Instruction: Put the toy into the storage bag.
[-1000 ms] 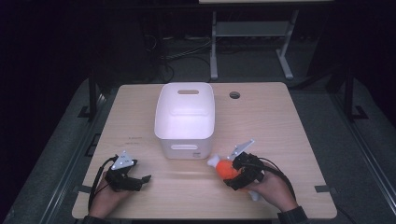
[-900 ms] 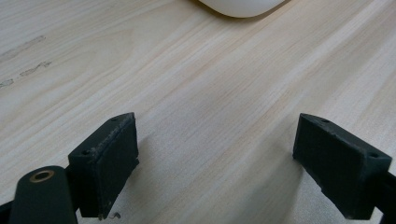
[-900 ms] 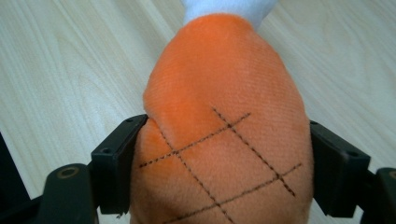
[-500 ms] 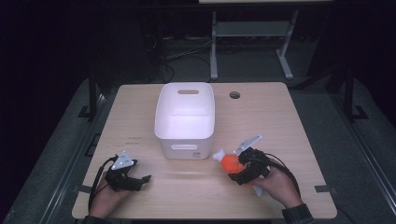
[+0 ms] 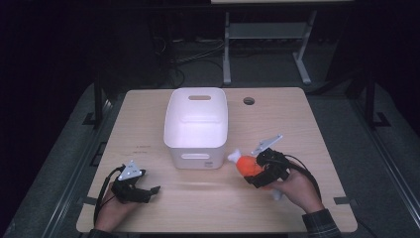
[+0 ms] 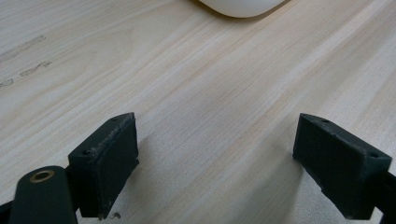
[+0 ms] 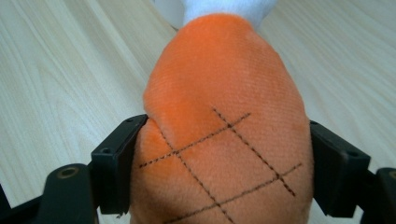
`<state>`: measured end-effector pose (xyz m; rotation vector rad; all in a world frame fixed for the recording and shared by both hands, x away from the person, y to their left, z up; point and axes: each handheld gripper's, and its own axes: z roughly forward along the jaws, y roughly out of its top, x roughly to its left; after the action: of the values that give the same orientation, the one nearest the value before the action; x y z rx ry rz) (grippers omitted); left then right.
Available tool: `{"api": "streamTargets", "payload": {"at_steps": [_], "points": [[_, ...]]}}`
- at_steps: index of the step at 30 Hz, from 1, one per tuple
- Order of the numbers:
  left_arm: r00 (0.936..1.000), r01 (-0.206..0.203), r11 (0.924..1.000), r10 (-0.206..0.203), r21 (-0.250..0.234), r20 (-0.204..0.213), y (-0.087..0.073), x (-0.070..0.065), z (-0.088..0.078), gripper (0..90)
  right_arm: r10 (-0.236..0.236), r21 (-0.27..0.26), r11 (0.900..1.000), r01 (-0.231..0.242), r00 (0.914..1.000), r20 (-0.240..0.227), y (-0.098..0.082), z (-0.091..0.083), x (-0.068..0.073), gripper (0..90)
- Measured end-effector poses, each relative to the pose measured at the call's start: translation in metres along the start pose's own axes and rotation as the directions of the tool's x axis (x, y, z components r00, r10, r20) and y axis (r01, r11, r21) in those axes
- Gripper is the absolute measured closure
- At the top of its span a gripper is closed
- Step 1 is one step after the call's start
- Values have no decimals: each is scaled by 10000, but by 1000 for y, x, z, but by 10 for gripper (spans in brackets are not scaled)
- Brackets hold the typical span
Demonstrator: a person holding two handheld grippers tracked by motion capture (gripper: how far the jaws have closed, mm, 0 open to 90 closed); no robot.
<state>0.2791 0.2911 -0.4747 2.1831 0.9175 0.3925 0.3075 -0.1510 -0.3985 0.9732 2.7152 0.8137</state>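
Orange plush toy (image 5: 246,165) with a white tip, clamped in the right gripper (image 5: 257,171), points toward the white plastic bin (image 5: 196,145) just to its left; the left gripper (image 5: 148,191) rests open, empty, on the wooden table (image 5: 208,208).

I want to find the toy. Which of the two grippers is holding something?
The right gripper: its jaws squeeze the orange plush toy. The left gripper has open jaws with nothing between them.

No text, label, brand or number can be read anywhere. The desk (image 6: 196,107) bears a few faint dark marks near its left edge, too smudged to make out as letters.
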Motion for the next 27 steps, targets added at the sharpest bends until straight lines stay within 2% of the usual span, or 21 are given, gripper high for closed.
{"api": "streamTargets", "payload": {"at_steps": [12, 27], "points": [[10000, -34, 10000, 34, 3, -8, 0, 0, 0, 131, -189, -229, 9996, 193, 9997, 161, 16, -15, -5, 221], [10000, -4, 10000, 4, -11, -12, 0, 0, 0, 131, -132, -575, 9982, 152, 9993, 357, 31, -34, -14, 222]]}}
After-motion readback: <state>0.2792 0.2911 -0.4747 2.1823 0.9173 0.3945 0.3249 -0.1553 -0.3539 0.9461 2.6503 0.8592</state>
